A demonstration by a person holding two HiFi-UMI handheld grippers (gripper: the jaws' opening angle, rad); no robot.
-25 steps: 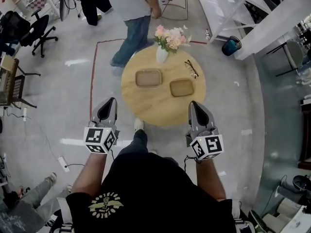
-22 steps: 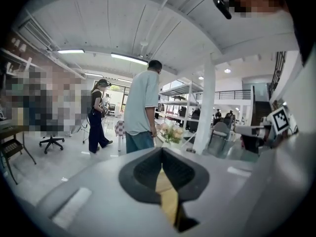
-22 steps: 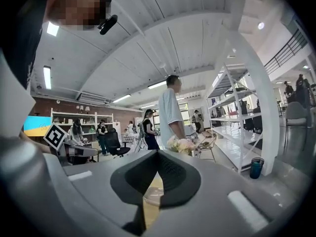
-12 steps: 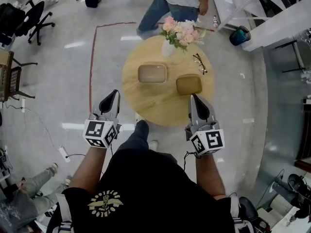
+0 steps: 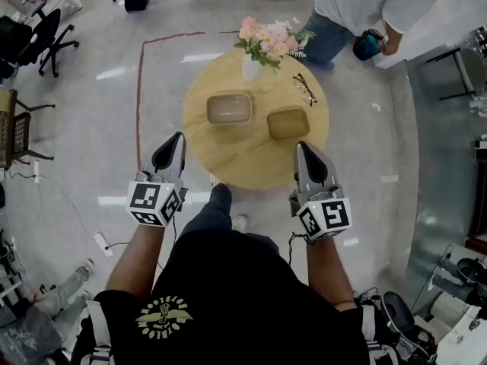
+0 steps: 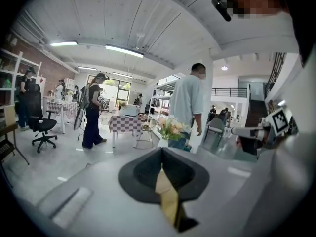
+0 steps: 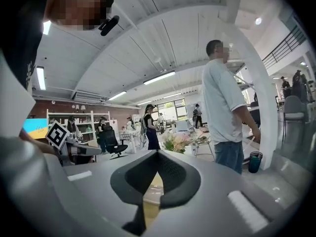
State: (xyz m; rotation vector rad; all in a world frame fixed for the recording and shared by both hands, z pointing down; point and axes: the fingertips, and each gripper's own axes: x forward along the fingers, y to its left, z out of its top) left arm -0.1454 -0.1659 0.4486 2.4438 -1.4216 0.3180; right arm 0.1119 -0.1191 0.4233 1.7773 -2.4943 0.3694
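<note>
Head view: left hand-held gripper (image 5: 173, 141) & right hand-held gripper (image 5: 308, 152) both clenched, empty, by tabletop (image 5: 251, 162) near edge; olive tray (image 5: 288, 123) straight ahead of right, closest; beige tray (image 5: 229, 109) ahead-right of left; long axes crosswise.

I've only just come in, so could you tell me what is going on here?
A person stands at a round wooden table, holding the left claw and the right claw near its front edge, both shut and empty, touching nothing. On the table lie a beige tray and a brown tray side by side, with a vase of flowers and a pair of glasses farther back. Another person stands beyond.
</note>
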